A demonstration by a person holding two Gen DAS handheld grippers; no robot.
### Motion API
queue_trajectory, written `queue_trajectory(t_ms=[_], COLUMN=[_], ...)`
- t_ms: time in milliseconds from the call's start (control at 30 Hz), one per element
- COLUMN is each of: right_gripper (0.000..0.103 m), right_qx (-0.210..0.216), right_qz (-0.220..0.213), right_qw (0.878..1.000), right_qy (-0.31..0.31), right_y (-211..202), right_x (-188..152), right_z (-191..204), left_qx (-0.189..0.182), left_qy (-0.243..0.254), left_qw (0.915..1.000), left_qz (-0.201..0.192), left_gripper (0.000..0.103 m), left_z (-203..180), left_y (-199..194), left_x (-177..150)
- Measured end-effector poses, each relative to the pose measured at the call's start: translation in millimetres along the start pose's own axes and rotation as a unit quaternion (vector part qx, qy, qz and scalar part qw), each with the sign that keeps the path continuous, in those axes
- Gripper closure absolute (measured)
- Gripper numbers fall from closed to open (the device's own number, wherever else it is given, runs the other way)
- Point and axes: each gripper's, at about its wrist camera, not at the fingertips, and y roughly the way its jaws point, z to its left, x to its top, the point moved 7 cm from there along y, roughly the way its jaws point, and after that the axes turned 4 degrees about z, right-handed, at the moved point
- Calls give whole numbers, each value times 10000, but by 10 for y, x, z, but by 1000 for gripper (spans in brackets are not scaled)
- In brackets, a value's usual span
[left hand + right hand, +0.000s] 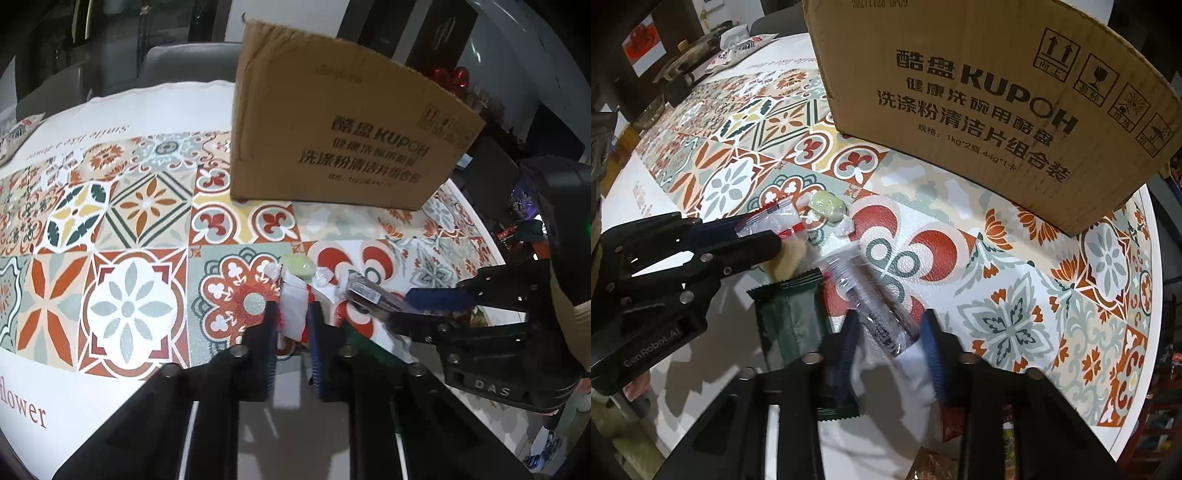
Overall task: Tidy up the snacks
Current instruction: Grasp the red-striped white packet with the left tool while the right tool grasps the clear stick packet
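Observation:
A brown cardboard box (332, 125) printed KUPOH stands on the patterned tablecloth, also in the right wrist view (990, 96). My left gripper (294, 317) is shut on a clear red-and-white snack packet (294, 310), seen from the side in the right wrist view (775, 225). My right gripper (890, 332) is shut on a long clear-wrapped dark snack bar (871, 302), which shows in the left wrist view (365, 291). A pale green wrapped candy (823, 205) lies just beyond the packets. A dark green packet (790, 317) lies flat under the right gripper.
More snack wrappers (956, 424) lie near the table's front edge. A patterned pouch (738, 51) and glassware (650, 110) sit at the far left of the round table (1141, 369). A grey chair (181, 66) stands behind the table.

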Motion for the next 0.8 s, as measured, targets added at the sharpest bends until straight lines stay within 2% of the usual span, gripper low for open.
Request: queue_trajectory(t_ms=[133,333,800], right_gripper=[84,85,86], right_qx=[36,151,135], right_qz=[-97,-235,-980], right_qw=[9999,9994,9944], right_qy=[36,203,381], right_y=[-44,-151,-683], right_x=[2,-28,53], right_z=[-12,-56,-58], left_qx=[7,67,66], left_qy=[37,155,329], left_qw=[9999,9996,9977], left_qz=[-122,-231,-596], left_gripper=[93,96,96], left_z=[-40,-120,-319], left_y=[-75,-162,-470], left_x=[49,93,234])
